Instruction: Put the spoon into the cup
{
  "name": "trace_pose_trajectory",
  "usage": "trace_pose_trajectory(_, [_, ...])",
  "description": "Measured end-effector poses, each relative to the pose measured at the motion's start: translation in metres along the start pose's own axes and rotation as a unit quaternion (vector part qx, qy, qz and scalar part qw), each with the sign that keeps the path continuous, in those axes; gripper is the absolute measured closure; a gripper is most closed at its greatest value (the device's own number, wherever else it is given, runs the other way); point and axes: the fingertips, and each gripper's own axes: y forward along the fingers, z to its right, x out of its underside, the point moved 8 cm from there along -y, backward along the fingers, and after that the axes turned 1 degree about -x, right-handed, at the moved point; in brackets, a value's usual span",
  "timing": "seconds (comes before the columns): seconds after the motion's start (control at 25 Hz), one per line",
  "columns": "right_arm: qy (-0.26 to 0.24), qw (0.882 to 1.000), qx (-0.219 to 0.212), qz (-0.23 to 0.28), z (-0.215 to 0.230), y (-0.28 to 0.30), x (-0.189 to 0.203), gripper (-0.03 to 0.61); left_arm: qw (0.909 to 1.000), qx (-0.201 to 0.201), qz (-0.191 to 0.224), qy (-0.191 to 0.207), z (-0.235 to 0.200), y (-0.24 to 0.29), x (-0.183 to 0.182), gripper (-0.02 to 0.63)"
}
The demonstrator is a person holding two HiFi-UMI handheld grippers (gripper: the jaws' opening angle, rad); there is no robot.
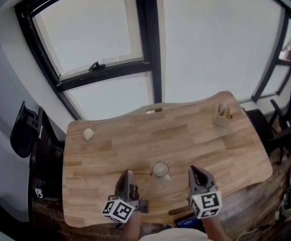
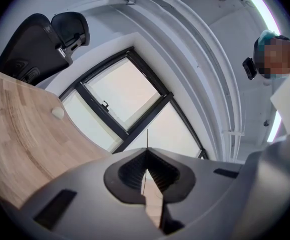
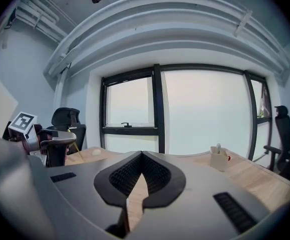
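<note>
Wooden desk [image 1: 105,157] below a big black-framed window [image 1: 150,39]: the round white cup [image 1: 160,169] stands near the front edge, between the 2 grippers. The left gripper [image 1: 129,174] has its fingers clenched on the thin, pale, stick-like spoon [image 2: 147,138], which points toward the cup. The right gripper [image 1: 193,170] has its fingers clenched together on nothing.

No text can be read (marker patterns aside).

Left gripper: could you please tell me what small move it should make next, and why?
Probably ease the left gripper rightward toward the cup: its jaws are shut on a thin stick, seemingly the spoon, whose free end seems not yet over the cup.
</note>
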Motion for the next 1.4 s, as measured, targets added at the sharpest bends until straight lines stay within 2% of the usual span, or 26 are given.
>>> trace_pose_trajectory(0.88, [0.006, 1.000, 0.013, -0.013, 0.012, -0.009, 0.003, 0.581, 0.9996, -0.024, 0.001, -0.016, -0.008, 0.005, 0.002, 0.612])
trace_pose_trajectory(1.4, [0.005, 1.000, 0.005, -0.019, 0.021, 0.012, 0.005, 0.581, 0.9994, -0.031, -0.001, -0.014, -0.011, 0.023, 0.002, 0.612])
